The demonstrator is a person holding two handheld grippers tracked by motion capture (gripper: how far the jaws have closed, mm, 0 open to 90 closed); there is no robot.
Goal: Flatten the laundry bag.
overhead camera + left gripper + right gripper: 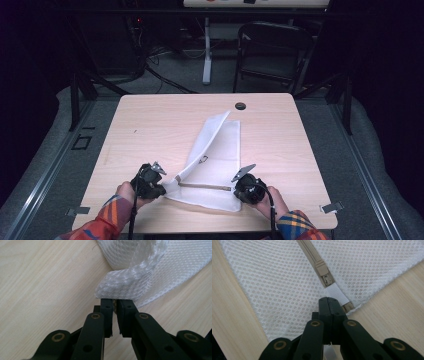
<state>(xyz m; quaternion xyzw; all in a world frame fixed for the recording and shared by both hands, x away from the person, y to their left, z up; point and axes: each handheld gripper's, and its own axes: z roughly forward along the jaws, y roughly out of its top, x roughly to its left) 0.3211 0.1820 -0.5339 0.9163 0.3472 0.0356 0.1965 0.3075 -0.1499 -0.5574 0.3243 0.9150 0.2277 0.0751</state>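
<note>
The white mesh laundry bag (215, 165) lies on the near half of the light wooden table (150, 130), and we see it stretched between the two grippers, its far part folded over into a long point that runs away from us toward the small dark grommet hole (240, 106) near the table's far edge. Beyond the table we note a grey floor with a folding chair (272, 50) and a white table leg (207, 50). Along the bag's near edge runs a beige zipper (205, 186), reaching from the left corner toward the right one. We hold the left gripper (162, 187) at the bag's near left corner; in the left gripper view its jaws stand almost together, a thin slit between them, with a fold of the mesh (120, 288) bunched right at their tips, so we read them as pinched on that corner. The right gripper (239, 187) sits at the near right corner; in the right gripper view its jaws are pressed fully together over the bag's edge, just at the end of the zipper, where a white fabric tab (337, 293) runs under the tips. The beige zipper slider (323, 271) rests just beyond that tab, close to the jaws but not between them. Plaid sleeves (107, 220) show at the bottom of the high view.
</note>
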